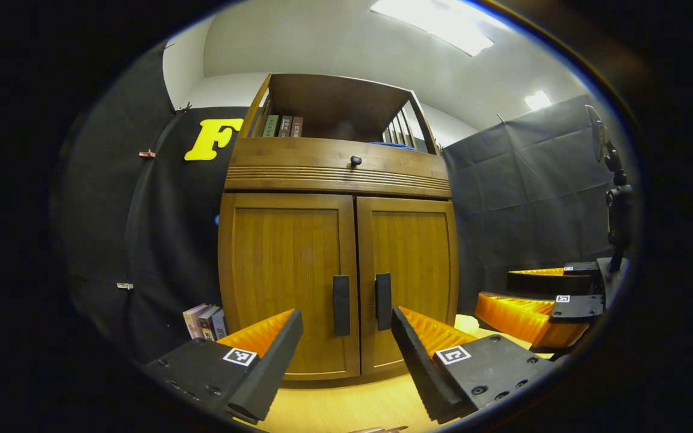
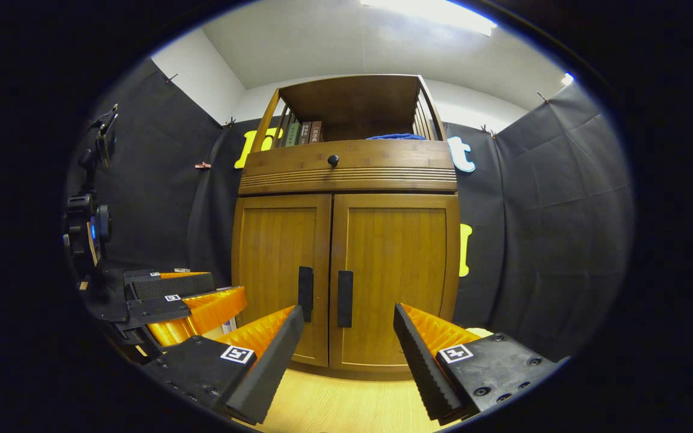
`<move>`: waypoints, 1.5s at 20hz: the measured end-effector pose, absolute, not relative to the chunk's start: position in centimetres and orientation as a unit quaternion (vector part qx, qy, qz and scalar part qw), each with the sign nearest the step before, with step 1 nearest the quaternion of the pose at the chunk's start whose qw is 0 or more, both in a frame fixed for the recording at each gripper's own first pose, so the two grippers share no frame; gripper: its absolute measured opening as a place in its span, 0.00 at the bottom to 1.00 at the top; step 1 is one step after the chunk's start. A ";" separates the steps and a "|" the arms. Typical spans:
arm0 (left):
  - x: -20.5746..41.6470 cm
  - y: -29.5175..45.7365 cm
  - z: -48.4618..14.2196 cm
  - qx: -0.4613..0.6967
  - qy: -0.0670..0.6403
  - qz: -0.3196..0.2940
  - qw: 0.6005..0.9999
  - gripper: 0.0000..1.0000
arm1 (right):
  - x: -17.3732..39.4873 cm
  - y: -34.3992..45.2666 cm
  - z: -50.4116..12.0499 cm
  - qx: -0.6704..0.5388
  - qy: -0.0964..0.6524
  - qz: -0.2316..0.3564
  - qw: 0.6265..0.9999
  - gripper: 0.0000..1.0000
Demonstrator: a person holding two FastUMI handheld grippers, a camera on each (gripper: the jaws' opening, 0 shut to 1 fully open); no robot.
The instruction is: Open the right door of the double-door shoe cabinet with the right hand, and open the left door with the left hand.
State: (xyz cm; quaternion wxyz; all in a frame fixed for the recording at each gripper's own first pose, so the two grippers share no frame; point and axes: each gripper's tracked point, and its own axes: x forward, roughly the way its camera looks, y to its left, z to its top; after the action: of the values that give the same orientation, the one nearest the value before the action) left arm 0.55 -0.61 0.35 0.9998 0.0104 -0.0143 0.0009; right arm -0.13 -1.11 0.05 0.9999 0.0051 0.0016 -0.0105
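- Facing a brown wooden double-door shoe cabinet [image 2: 346,264], standing on a pale wooden floor [image 2: 346,403] against the black cloth wall; both doors closed, so neither part of the task done yet.
- Held wide apart and empty: the left gripper [image 1: 346,328], its two orange-and-black fingers framing both handles in the left gripper view, well apart from them.
- Likewise spread and gripping nothing: the right gripper [image 2: 348,322], pointed at the right door [image 2: 396,276]; seen also at the right edge of the left gripper view [image 1: 539,300].
- Probably aimed so because each gripper must reach its own door: right one to the right handle [image 2: 344,298], left one to the left handle [image 1: 341,305] on the left door [image 1: 286,270].
- Handles placed just beside each other at the middle seam, low on the doors, so doors should swing outward from the centre.
- Counted: two doors, two black vertical bar handles, one small round black knob [image 2: 333,160] on the drawer front above.
- On the open top shelf: a few upright books [image 2: 302,133], about three, and one blue cloth [image 2: 396,136].
- Beside the cabinet on the floor: a few more books [image 1: 205,320], number not sure.
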 end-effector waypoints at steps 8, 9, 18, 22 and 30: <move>0.5 -0.2 0.2 0.007 -0.016 0.003 1.000 0.93 | 0.9 -0.9 -0.8 0.001 0.012 -0.007 1.000 0.95; 0.5 -0.1 0.2 0.007 -0.017 0.002 1.000 0.93 | 1.2 -0.8 -0.9 0.003 0.013 -0.006 1.000 0.95; 0.3 1.6 0.1 0.014 -0.024 0.012 1.000 0.93 | 6.0 0.4 -2.3 0.009 0.011 0.002 1.000 0.95; 0.2 3.3 -0.7 0.007 -0.017 0.020 1.000 0.93 | 9.8 1.0 -3.4 0.002 0.004 0.011 1.000 0.95; -0.4 6.8 -2.1 0.006 -0.001 0.039 0.999 0.93 | 15.6 1.1 -6.3 0.042 0.023 -0.005 0.999 0.96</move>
State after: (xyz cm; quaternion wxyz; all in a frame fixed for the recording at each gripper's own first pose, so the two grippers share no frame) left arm -0.42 6.83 -2.08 0.9992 0.0065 -0.0010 0.0389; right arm 15.62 1.13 -6.32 0.9988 0.0418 0.0230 -0.0055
